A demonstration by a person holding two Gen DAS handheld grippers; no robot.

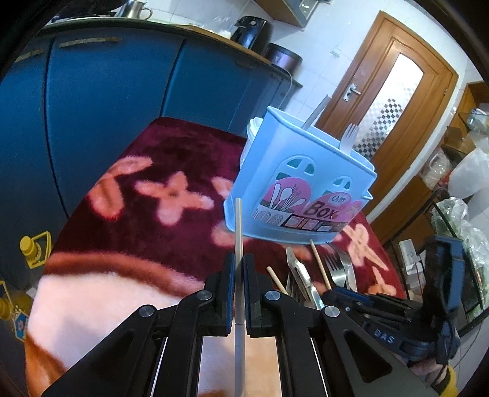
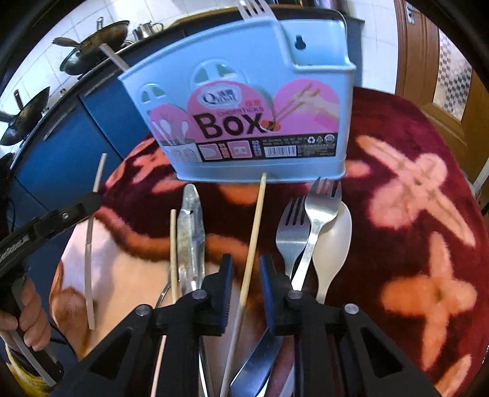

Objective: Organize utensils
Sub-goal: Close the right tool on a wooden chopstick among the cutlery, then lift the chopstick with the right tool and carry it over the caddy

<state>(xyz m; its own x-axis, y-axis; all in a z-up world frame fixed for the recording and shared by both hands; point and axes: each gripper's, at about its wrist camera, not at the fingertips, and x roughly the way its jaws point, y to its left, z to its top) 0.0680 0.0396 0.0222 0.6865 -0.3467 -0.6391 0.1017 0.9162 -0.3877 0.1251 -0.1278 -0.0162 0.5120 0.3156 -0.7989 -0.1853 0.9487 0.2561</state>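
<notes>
My left gripper is shut on a pale grey chopstick, held off the table short of the light blue utensil box. The right wrist view shows that gripper and stick at the left. My right gripper hangs over a pile of utensils, its jaws straddling a wooden chopstick with gaps on both sides. Beside it lie two metal forks, a white spoon, a second wooden chopstick and a clear plastic utensil. The box holds a white fork and a stick.
A dark red plush cloth with pink flowers covers the table. Blue cabinets run behind it, with woks on the counter above them. A wooden door stands at the back right, with cluttered shelves beside it.
</notes>
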